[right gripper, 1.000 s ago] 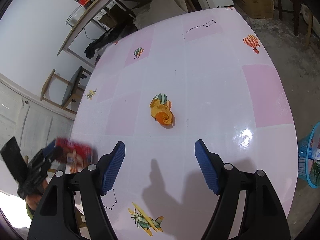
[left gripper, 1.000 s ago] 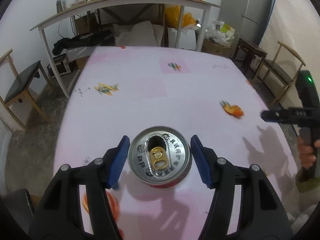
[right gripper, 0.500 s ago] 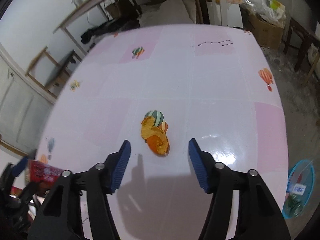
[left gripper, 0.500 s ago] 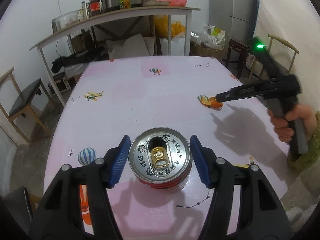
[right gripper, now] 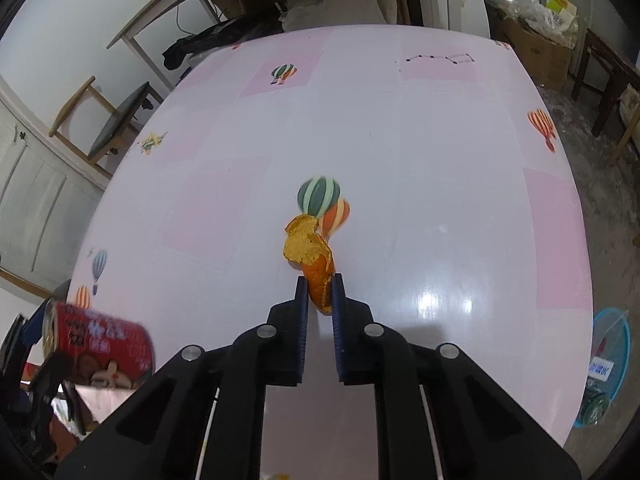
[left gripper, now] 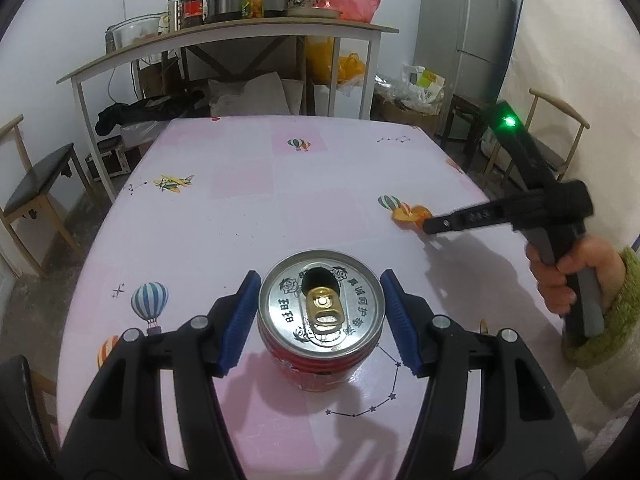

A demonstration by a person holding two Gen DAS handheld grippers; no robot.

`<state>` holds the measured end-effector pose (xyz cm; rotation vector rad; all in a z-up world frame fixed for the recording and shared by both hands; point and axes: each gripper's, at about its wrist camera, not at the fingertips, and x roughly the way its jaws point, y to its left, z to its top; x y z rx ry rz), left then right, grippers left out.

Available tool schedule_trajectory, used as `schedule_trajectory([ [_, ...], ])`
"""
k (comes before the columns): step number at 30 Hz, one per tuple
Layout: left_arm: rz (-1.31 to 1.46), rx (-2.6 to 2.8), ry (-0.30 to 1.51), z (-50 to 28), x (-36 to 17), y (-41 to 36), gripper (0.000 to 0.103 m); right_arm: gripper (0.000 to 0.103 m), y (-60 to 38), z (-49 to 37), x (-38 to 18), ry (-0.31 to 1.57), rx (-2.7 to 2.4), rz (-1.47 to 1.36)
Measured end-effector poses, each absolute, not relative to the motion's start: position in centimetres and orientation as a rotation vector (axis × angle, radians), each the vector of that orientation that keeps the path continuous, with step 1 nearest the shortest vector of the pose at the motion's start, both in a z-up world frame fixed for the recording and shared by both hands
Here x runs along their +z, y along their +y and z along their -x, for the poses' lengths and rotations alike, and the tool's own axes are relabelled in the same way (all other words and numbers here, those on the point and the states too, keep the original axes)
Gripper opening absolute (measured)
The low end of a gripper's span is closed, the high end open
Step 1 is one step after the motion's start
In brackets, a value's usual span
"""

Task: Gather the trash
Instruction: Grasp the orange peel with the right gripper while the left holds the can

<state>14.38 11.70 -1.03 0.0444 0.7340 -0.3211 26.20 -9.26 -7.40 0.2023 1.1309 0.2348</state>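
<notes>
The orange peel (right gripper: 312,256), light and floppy so best nipped at its thick near end, is just being pinched off the pink surface (right gripper: 440,160) by the right gripper (right gripper: 320,294), while the red drink can (left gripper: 322,320) is clamped in the left gripper (left gripper: 320,316).

LEFT WRIST: close above bench (left gripper: 248,216), facing along it toward far shelf | RIGHT WRIST: steep down-look, near bench | SHARED: can (left gripper: 322,320), orange peel (right gripper: 310,256), balloon print.

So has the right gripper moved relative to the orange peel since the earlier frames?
Yes. The right gripper has come forward to the orange peel by the printed balloon; its jaws just closed on it.
</notes>
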Motion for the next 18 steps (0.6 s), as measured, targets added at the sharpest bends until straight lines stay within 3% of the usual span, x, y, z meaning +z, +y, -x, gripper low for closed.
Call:
schedule_trajectory([
  [13, -0.016, -0.338, 0.73, -14.6, -1.8, 12.5, 0.065, 0.015, -10.3, -18.4, -7.7, 1.23, 0.278, -0.301],
  [15, -0.019, -0.339, 0.729, -14.6, -1.8, 12.5, 0.066, 0.02, -10.1, -17.9, -7.8, 1.238, 0.282, -0.29],
  [18, -0.024, -0.336, 0.733, -14.8, -2.0, 12.4, 0.066, 0.035, -10.0, -17.7, -7.9, 1.227, 0.277, -0.276],
])
